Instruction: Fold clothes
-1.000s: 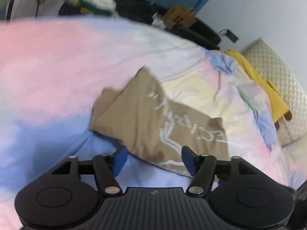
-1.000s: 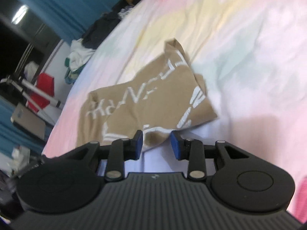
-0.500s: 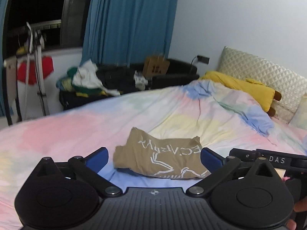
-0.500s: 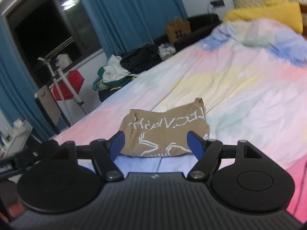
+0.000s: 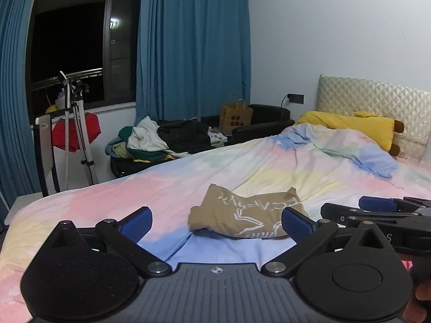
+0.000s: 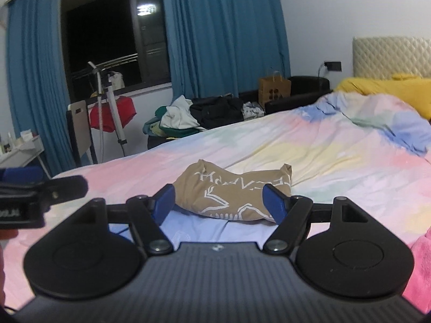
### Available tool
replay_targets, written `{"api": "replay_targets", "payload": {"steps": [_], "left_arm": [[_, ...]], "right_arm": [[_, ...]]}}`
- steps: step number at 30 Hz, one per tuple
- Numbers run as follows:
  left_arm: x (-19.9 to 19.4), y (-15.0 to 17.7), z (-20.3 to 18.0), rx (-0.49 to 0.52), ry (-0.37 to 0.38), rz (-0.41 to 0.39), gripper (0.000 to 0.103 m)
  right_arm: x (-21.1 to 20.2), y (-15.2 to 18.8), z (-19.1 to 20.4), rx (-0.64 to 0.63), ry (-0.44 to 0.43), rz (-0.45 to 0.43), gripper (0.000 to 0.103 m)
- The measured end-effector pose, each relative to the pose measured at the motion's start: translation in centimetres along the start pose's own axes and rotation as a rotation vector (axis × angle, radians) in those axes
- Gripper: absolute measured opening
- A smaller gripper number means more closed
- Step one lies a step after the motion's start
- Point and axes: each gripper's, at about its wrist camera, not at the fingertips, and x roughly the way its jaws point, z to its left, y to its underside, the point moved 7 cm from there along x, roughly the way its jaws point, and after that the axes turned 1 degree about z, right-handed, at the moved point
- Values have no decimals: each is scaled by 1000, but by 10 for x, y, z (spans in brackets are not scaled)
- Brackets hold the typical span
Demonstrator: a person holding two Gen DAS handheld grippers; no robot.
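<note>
A tan shirt (image 5: 242,215) with white lettering lies folded into a small bundle on the pastel bedspread (image 5: 269,167). It also shows in the right wrist view (image 6: 231,193). My left gripper (image 5: 216,222) is open and empty, held back from the shirt's near edge. My right gripper (image 6: 219,202) is open and empty, also short of the shirt. The right gripper shows at the right of the left wrist view (image 5: 377,212). The left gripper shows at the left of the right wrist view (image 6: 27,188).
A yellow plush pillow (image 5: 350,126) lies by the quilted headboard (image 5: 377,99). A pile of clothes (image 5: 161,140) sits on a dark sofa beyond the bed. A tripod (image 5: 78,129) stands near the window. Pink fabric (image 6: 420,269) lies at the right edge.
Both grippers have opened wide and pulled back and up from the shirt. The shirt now lies released on the bed.
</note>
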Motion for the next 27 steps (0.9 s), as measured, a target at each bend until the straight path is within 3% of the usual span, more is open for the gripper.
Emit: {"api": "replay_targets", "payload": {"steps": [4,8,17,27], "left_arm": [[-3,12,1,3,-13,-21,103],[-4,23,4,-10,-19,-12,103],[-5,35,21,-72,-22,6,103],[-10,43,23,-47,-40,12,103]], "right_arm": [[0,8,8,-26,-18,-12,73],[9,18,13,-46,1,12,73],[3,26,11,-31,71,-44,73],[5,27,13,-54,79,-25,73]]}}
